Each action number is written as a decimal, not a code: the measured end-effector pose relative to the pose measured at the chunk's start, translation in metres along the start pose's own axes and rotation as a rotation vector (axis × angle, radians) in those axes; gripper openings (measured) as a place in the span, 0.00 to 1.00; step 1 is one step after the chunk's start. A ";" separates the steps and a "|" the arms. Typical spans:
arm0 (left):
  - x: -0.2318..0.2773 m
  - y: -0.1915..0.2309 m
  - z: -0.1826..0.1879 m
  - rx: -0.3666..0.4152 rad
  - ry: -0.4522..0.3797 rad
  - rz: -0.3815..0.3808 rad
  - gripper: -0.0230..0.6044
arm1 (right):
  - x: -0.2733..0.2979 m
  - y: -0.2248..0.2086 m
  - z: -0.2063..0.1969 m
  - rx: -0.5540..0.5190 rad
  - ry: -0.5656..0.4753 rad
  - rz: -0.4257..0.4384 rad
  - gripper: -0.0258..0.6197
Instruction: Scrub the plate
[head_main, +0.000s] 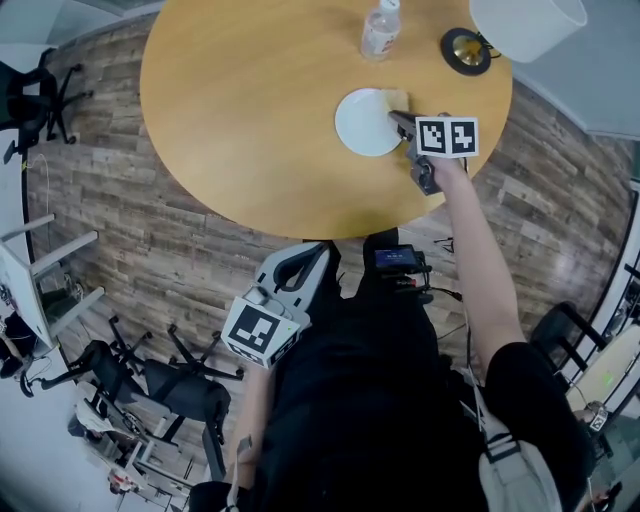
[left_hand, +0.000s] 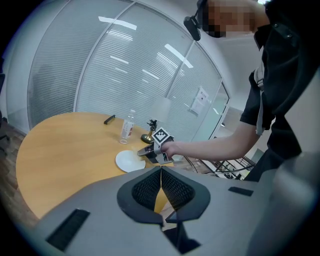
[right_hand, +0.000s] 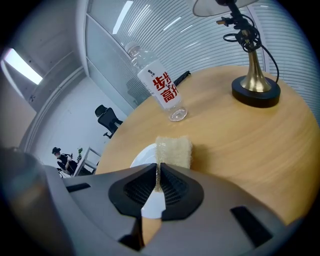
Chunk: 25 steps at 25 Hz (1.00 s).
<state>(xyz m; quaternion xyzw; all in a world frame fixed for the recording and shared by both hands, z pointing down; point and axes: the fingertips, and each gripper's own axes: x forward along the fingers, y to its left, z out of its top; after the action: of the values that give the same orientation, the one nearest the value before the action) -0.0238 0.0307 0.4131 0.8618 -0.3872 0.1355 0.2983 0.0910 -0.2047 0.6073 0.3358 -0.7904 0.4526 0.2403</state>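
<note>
A white plate (head_main: 366, 122) lies on the round wooden table (head_main: 240, 110), near its right edge. My right gripper (head_main: 396, 119) reaches over the plate's right rim and is shut on a yellow sponge (head_main: 396, 99). In the right gripper view the sponge (right_hand: 173, 149) sticks out past the jaws, over the edge of the plate (right_hand: 143, 156). My left gripper (head_main: 300, 268) hangs below the table edge, close to the person's body, shut on nothing. The left gripper view looks across the table at the plate (left_hand: 129, 160) and the right gripper (left_hand: 148, 151) from a distance.
A clear water bottle (head_main: 381, 28) stands just behind the plate. A brass lamp base (head_main: 466, 50) and its white shade (head_main: 527, 22) are at the back right. A dark pen (left_hand: 109, 119) lies at the table's far side. Office chairs (head_main: 150, 375) stand on the floor.
</note>
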 end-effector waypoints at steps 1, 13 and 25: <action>-0.001 0.000 0.000 0.002 0.000 0.000 0.06 | 0.000 0.001 -0.002 0.001 0.004 0.000 0.09; 0.000 0.000 -0.002 -0.004 -0.006 -0.010 0.06 | 0.003 0.031 -0.043 -0.002 0.033 0.041 0.09; -0.002 0.005 -0.005 -0.030 -0.009 -0.013 0.06 | 0.028 0.062 -0.051 -0.038 0.074 0.102 0.09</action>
<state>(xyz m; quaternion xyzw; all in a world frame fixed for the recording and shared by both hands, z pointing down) -0.0289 0.0328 0.4178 0.8605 -0.3848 0.1237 0.3101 0.0301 -0.1461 0.6167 0.2735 -0.8054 0.4614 0.2522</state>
